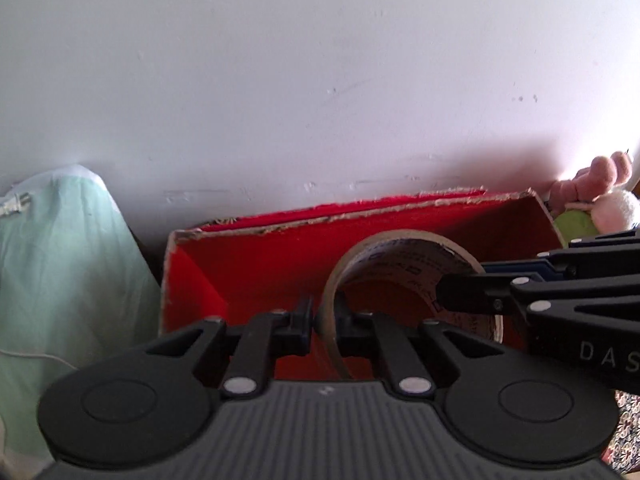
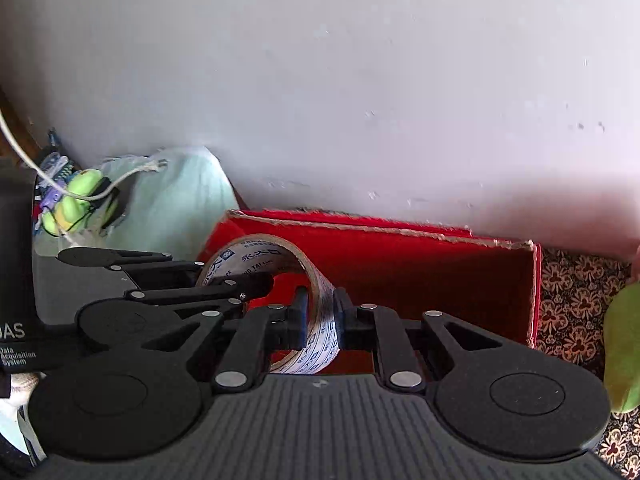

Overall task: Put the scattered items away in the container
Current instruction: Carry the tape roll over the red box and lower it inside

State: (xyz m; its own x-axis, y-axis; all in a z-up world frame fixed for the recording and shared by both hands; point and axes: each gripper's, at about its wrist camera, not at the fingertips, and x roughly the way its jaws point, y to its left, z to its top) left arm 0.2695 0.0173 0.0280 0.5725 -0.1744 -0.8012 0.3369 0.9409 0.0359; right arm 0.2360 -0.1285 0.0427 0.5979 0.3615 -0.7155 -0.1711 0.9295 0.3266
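Both the left gripper [image 1: 323,316] and right gripper [image 2: 322,316] pinch the tape roll [image 2: 320,320] above the red box [image 2: 440,276], so an uneven release probably tips it out.

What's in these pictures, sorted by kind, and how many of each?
Tape roll: 1
Red cardboard box: 1
Hand-held gripper: 2, left hand-held gripper and right hand-held gripper, both clamped on the tape roll
Pink plush toy: 1
Total: 5
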